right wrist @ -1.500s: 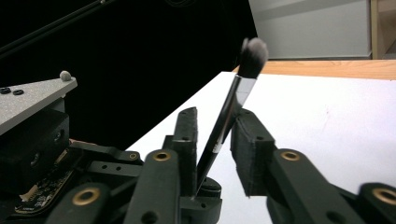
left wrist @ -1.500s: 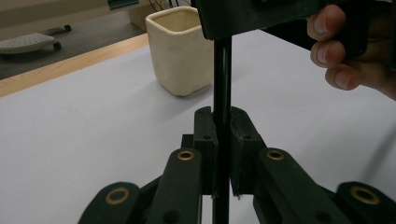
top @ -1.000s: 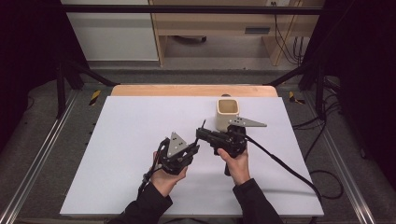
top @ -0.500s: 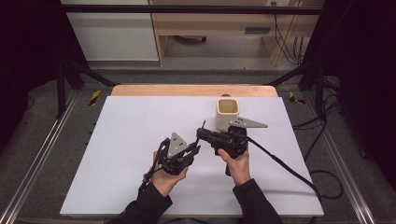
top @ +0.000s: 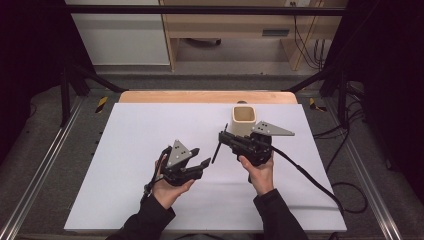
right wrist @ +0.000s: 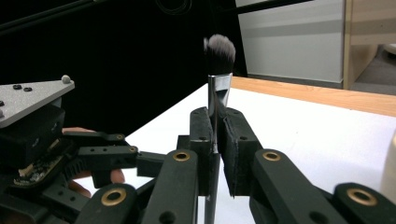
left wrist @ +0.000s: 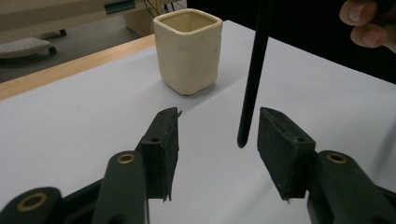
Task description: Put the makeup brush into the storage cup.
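Observation:
A makeup brush (right wrist: 219, 51) with a black handle (left wrist: 254, 70) and dark bristles is clamped at its metal collar by my right gripper (right wrist: 217, 126), which is shut on it. In the high view the brush (top: 216, 150) slants down from the right gripper (top: 223, 139) toward my left gripper (top: 200, 157). The left gripper (left wrist: 215, 140) has just been opening. The handle's lower end hangs between its spread jaws, close to the right-hand pad, and neither pad touches it. A cream square cup (top: 244, 119) stands upright just beyond the right gripper.
The white table top (top: 125, 150) lies on a wooden board (top: 200, 96) at the far edge. The cup (left wrist: 188, 51) stands ahead of the left jaws. A hand (left wrist: 369, 23) holds the right gripper. Metal rails run along both sides.
The left gripper's jaws have spread apart and come off the brush handle. Both hands have stayed in place, and the right gripper keeps its grip.

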A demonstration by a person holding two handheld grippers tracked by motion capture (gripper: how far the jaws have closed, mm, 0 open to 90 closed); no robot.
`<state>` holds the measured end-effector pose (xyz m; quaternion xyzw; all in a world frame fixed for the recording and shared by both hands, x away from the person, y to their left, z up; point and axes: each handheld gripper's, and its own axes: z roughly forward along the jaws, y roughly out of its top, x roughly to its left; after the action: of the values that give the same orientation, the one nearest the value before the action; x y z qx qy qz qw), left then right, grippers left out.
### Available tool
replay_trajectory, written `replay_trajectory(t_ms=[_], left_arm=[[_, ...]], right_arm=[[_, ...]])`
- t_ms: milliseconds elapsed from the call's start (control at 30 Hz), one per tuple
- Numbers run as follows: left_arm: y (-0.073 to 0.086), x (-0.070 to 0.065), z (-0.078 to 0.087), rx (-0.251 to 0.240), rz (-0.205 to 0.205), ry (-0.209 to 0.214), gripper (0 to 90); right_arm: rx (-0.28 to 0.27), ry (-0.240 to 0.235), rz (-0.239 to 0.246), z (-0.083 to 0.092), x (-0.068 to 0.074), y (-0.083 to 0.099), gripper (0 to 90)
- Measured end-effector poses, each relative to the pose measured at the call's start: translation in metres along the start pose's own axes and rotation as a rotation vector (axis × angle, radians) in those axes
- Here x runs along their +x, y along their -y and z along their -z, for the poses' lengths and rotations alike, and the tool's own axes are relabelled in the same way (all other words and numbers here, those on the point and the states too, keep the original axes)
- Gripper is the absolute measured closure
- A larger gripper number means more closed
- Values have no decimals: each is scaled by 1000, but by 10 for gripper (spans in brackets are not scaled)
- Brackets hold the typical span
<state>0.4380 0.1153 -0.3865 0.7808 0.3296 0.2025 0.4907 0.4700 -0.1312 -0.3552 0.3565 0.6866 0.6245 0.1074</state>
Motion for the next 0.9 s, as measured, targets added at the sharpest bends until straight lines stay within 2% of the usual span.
replay_trajectory(t_ms=[400,667,900], left_arm=[[7,15,13,2,-17,-12,307],[15,28,21,3,6,-25,187],[24,43,33,-12,9,-33,148]], right_arm=[[2,70,65,9,-5,-8,836],[4,107,93,14,-10,-13,836],[3,145,110,20,-16,-18,836]])
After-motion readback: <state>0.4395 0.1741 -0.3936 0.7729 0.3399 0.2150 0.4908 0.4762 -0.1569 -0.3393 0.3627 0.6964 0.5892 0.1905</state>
